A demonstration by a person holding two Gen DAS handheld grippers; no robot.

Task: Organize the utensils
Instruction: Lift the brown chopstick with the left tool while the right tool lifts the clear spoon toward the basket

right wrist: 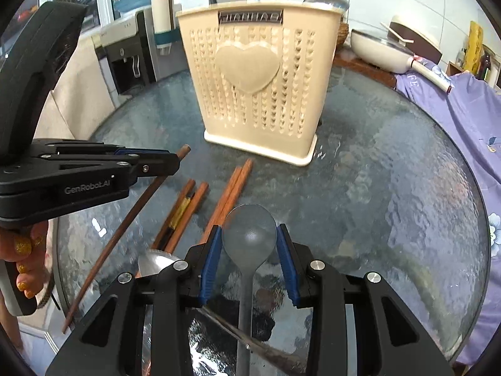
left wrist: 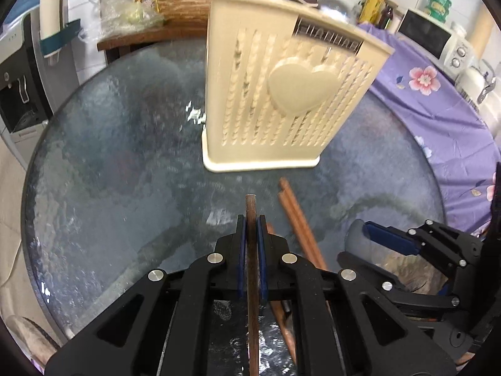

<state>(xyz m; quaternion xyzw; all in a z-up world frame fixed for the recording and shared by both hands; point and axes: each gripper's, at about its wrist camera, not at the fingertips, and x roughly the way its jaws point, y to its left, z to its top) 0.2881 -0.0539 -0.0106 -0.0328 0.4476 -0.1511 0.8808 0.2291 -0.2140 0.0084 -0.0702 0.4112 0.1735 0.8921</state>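
A cream perforated utensil holder [left wrist: 281,94] with a heart on its side stands upright on the round glass table [left wrist: 109,156]; it also shows in the right wrist view [right wrist: 260,81]. My left gripper [left wrist: 251,219] is shut on a dark brown chopstick [left wrist: 251,206], held above the table and pointing at the holder; the same chopstick shows in the right wrist view [right wrist: 125,225]. My right gripper [right wrist: 249,235] is open, its blue pads either side of a translucent grey spoon [right wrist: 249,228] lying on the glass. Several reddish chopsticks [right wrist: 228,200] lie in front of the holder.
A metal spoon [right wrist: 155,263] lies at the left of my right gripper, its handle crossing under it. A purple floral cloth [right wrist: 463,119] covers the surface to the right. A water dispenser [right wrist: 125,62], a pan [right wrist: 382,50] and a microwave [left wrist: 432,37] stand beyond the table.
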